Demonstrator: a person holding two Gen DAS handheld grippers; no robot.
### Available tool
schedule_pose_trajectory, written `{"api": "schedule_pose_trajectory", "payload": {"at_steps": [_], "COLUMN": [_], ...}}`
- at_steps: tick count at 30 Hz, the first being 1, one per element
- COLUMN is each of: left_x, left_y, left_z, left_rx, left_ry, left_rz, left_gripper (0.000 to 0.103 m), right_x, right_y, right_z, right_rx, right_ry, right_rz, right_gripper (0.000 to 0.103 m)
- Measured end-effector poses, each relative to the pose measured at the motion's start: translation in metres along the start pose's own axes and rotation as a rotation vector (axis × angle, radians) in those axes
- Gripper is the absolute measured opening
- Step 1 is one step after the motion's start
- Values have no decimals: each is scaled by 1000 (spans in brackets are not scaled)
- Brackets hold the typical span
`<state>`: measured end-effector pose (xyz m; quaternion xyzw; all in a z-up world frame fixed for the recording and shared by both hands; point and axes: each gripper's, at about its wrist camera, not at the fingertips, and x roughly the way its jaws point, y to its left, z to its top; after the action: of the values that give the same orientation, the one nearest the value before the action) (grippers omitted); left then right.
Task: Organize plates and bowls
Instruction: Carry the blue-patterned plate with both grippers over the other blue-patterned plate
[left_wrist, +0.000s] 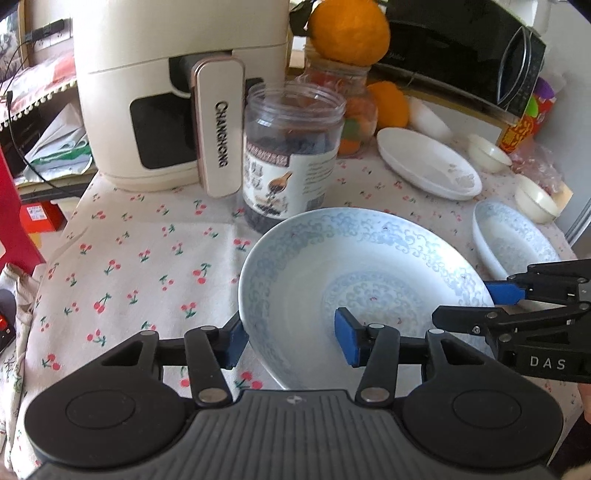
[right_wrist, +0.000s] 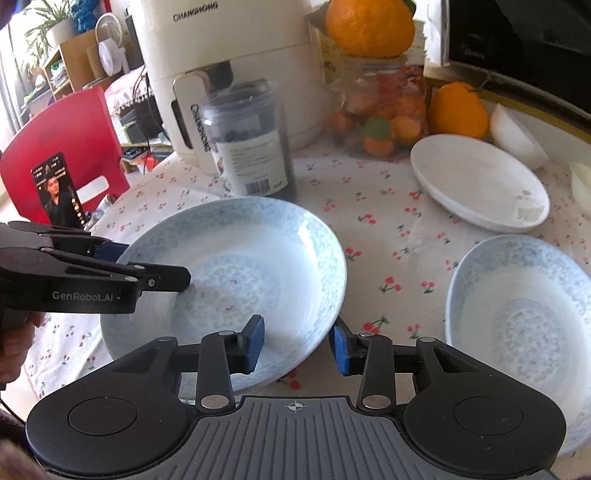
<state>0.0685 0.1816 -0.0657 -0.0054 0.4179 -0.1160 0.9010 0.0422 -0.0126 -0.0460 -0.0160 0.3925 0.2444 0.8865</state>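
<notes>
The desk (right_wrist: 388, 229), draped in a white cherry-print cloth, carries dishes that lie scattered, so the sorting looks barely begun. Largest is the wide pale-blue patterned porcelain plate (right_wrist: 266, 258) at the near middle, resting on the cloth. A second blue-patterned deep plate (right_wrist: 517, 295) sits well apart to its right, and a plain white shallow plate (right_wrist: 480, 184) lies farther back. Two small cream bowls (left_wrist: 487, 151) stand separately by the right edge; nothing is stacked.

The left gripper (left_wrist: 291, 338) straddles the big plate's left rim, its fingers half spread and not clearly pressing. The right gripper (right_wrist: 297, 345) straddles the near right rim likewise, a gap showing beside each pad. By my judgement, lifting and stacking all remain.
</notes>
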Motion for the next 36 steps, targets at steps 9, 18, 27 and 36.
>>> {"api": "schedule_pose_trajectory", "payload": {"at_steps": [9, 18, 27, 36], "left_x": [-7, -10, -4, 9], "left_y": [-13, -30, -58, -91], "left_z": [8, 15, 26, 31], "left_rx": [21, 27, 57, 94], "left_ry": [-79, -112, -126, -117], "left_rz": [1, -38, -84, -116], "left_gripper": [46, 46, 46, 46], "right_x": [-14, -30, -48, -66], "right_y": [-11, -29, -61, -95], "right_z": [7, 11, 11, 7], "right_rx": [5, 14, 64, 105], "right_ry": [-48, -78, -86, -100], "right_rz": [-29, -47, -70, -106], "right_gripper": [38, 38, 38, 38]}}
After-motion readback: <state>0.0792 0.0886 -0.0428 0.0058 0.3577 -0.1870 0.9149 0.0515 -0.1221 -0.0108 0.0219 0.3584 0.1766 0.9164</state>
